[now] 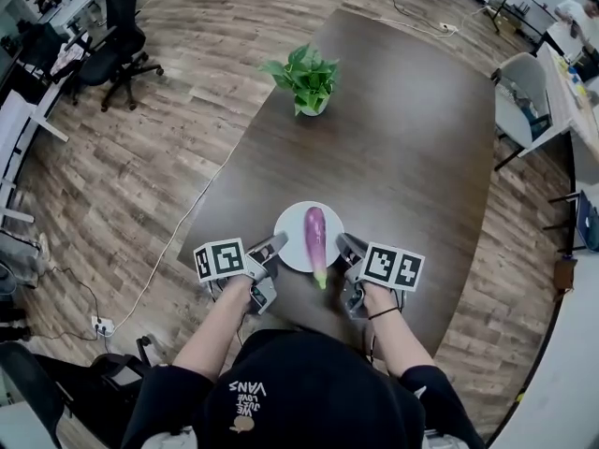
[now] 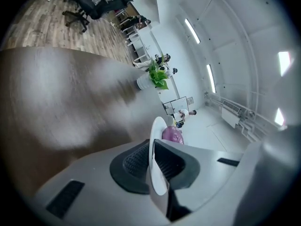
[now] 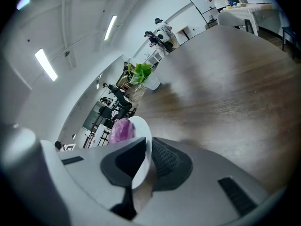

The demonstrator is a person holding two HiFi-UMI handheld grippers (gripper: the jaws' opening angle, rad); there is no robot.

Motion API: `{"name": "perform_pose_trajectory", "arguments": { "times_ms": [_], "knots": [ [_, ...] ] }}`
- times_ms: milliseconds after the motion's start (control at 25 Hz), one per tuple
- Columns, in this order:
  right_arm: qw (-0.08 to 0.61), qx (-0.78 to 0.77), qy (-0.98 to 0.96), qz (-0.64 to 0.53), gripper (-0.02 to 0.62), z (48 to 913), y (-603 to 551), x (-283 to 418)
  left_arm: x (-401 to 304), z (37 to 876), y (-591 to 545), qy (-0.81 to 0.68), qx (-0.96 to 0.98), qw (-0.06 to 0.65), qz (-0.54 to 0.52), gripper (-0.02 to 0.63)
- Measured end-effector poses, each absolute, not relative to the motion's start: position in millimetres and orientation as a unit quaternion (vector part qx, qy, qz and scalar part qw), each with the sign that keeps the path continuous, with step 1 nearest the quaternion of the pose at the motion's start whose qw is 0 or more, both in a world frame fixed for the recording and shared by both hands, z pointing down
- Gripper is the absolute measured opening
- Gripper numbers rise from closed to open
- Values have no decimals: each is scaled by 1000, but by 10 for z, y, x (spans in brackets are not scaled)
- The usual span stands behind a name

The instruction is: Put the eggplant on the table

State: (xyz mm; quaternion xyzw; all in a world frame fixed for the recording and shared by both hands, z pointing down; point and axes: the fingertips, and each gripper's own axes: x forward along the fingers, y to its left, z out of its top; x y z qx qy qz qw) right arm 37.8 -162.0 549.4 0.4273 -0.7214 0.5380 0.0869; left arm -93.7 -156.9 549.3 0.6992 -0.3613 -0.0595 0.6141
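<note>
A purple eggplant (image 1: 315, 233) with a green stem lies on a white plate (image 1: 292, 241) held above the near end of the dark table (image 1: 402, 157). My left gripper (image 1: 271, 249) is shut on the plate's left rim, and my right gripper (image 1: 347, 248) is shut on its right rim. In the left gripper view the plate's rim (image 2: 154, 147) sits clamped between the dark pads, with the eggplant (image 2: 171, 134) behind it. The right gripper view shows the same grip on the plate (image 3: 142, 140), the eggplant (image 3: 121, 129) lying beyond.
A potted green plant (image 1: 304, 80) in a white pot stands mid-table, further along. Office chairs (image 1: 117, 40) stand on the wooden floor at the left, a white chair (image 1: 524, 87) and desk at the right. A cable (image 1: 178, 232) runs across the floor.
</note>
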Motion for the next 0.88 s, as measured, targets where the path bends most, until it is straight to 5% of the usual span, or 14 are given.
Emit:
{"name": "perform_pose_trajectory", "arguments": {
  "times_ms": [880],
  "knots": [
    [89, 461, -708, 527, 46, 5816, -2392, 90, -1223, 5859, -2414, -350, 715, 605, -18, 26]
  ]
}}
